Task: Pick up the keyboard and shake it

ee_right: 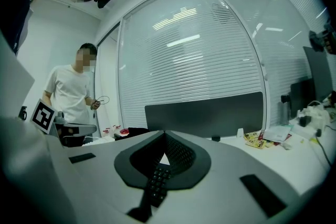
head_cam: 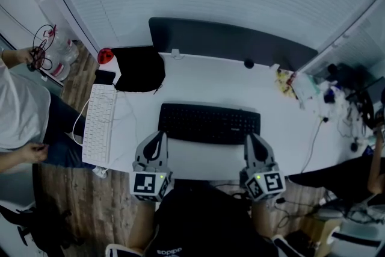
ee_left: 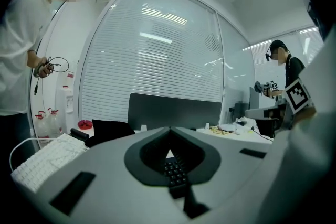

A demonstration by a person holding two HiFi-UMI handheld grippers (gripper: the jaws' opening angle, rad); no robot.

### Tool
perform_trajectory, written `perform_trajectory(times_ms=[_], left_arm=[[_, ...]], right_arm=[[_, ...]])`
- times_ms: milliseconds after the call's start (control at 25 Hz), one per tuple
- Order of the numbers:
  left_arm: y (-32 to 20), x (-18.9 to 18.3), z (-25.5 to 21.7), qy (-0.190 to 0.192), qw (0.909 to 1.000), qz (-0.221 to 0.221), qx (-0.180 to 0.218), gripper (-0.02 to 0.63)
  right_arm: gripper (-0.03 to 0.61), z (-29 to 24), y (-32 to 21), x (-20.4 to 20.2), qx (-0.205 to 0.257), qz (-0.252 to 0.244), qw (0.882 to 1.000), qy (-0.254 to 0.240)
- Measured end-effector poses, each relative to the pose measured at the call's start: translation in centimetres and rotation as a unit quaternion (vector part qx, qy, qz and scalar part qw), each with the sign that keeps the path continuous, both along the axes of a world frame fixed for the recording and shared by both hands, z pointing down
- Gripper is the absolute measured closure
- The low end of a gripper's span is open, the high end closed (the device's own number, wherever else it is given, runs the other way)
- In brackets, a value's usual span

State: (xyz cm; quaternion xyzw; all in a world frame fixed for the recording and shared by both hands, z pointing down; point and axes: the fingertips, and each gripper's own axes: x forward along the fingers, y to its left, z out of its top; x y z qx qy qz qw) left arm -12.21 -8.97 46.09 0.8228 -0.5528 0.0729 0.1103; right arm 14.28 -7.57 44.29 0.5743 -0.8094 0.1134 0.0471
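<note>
A black keyboard (head_cam: 209, 123) lies flat on the white desk (head_cam: 198, 78), just ahead of both grippers. My left gripper (head_cam: 160, 134) is shut, its tip over the keyboard's front left corner. My right gripper (head_cam: 250, 136) is shut too, its tip over the front right corner. Neither holds anything. In the left gripper view the closed jaws meet at the left gripper (ee_left: 169, 131), and black keys of the keyboard (ee_left: 175, 170) show below them. The right gripper view shows the same: the right gripper (ee_right: 164, 136) shut above the keyboard (ee_right: 156, 181). Whether the tips touch the keys I cannot tell.
A white keyboard (head_cam: 99, 123) with a cable lies at the desk's left edge, next to a black bag (head_cam: 139, 68) and a red object (head_cam: 106, 56). A dark partition (head_cam: 228, 42) lines the back. Packets and cables (head_cam: 301, 84) crowd the right. A person (head_cam: 18, 111) stands at left.
</note>
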Motion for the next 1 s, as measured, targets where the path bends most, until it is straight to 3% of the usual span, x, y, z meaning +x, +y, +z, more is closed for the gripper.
perform_trajectory(times_ms=[280,560,760,880,1000], left_arm=[[-0.9,-0.2,1.1,0.012,0.9994,-0.015,-0.030,0.611],[-1.1,-1.1,5.0,-0.008,0.9957,-0.015,-0.091,0.607],[-1.5,-1.5,7.7,-0.007,0.9909,-0.006,-0.135,0.525],[-1.9,-1.7,9.2,0.010,0.9873,-0.008,-0.158,0.502],[-2.2,-1.8,10.9,0.034,0.9817,-0.014,-0.187,0.477]], right_arm=[[0.575,0.7,-1.2,1.7,-0.014,0.007,1.000,-0.001],[0.574,2.5,-2.1,3.9,-0.040,0.009,0.999,0.007],[0.569,4.2,-3.6,6.0,-0.062,0.017,0.998,0.021],[0.510,5.5,-4.9,7.1,-0.079,0.020,0.996,0.024],[0.500,7.5,-5.9,8.3,-0.105,0.021,0.994,0.036]])
